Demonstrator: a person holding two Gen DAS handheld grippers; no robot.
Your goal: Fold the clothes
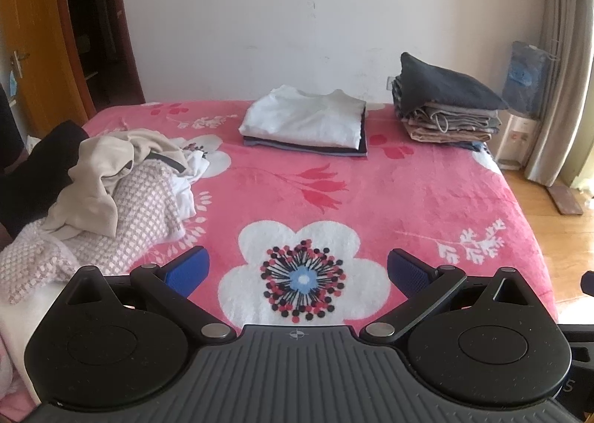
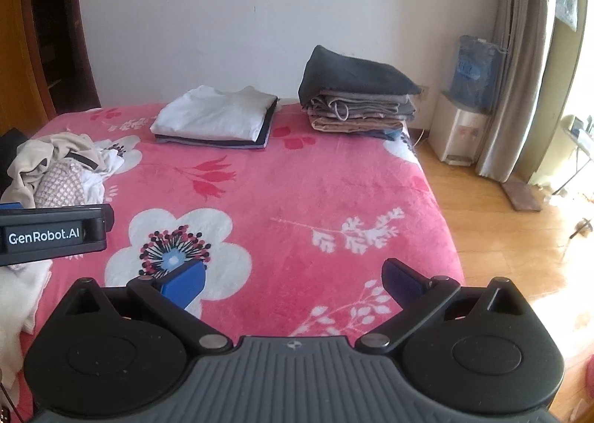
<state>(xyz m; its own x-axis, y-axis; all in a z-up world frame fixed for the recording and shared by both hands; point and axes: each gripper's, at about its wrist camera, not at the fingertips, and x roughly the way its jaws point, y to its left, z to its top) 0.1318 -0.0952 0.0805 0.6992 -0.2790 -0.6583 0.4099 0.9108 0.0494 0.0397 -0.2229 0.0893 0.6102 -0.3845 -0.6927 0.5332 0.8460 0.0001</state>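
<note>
A heap of unfolded clothes (image 1: 111, 185) lies on the left of the pink flowered bed (image 1: 389, 200), with a beige garment on top and a pink checked one under it. The same heap (image 2: 55, 167) shows at the left of the right wrist view. Against the far wall sit a folded stack topped by a white shirt (image 1: 304, 118) (image 2: 219, 115) and a taller folded pile topped by a dark garment (image 1: 445, 104) (image 2: 356, 92). My left gripper (image 1: 297, 271) is open above the bed's near flower print. My right gripper (image 2: 293, 282) is open too, with nothing between its fingers.
The bed's right edge drops to a wooden floor (image 2: 501, 237). A water dispenser (image 2: 464, 118) and a curtain (image 2: 519, 70) stand at the far right corner. A wooden door (image 1: 33, 52) is at the far left. The left gripper's body (image 2: 48, 233) shows at the left of the right wrist view.
</note>
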